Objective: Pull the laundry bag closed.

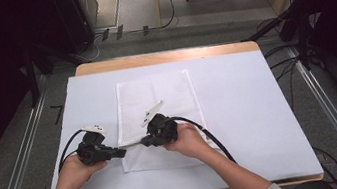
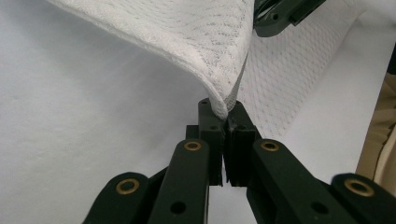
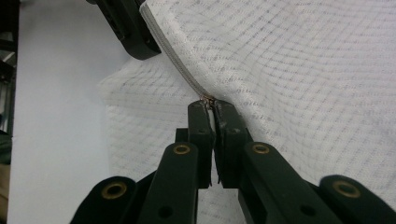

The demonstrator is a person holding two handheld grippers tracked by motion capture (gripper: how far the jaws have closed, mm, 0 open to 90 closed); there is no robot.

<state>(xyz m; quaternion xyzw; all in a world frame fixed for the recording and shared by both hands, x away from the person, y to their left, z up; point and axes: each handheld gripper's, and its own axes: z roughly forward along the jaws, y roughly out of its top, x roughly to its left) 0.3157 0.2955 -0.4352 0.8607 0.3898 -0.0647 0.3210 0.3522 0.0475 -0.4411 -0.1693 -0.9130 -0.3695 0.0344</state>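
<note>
A white mesh bag [image 1: 156, 96] lies flat on the table with a grey zipper [image 3: 175, 58] along its near left edge. My left gripper [image 1: 118, 153] points right at the bag's lower left edge. In the left gripper view my left gripper [image 2: 223, 112] is shut on a lifted fold of the bag's edge [image 2: 205, 42]. My right gripper [image 1: 145, 140] points left at the same edge. Its jaws [image 3: 211, 106] are shut on the small metal zipper pull [image 3: 208, 99]. The two grippers face each other a short way apart, with the zipper stretched between them.
A white sheet [image 1: 244, 108] covers the wooden table [image 1: 166, 57]. Cables trail from both grippers over the near part of the table. Dark stands and floor cables surround the table at left, right and back.
</note>
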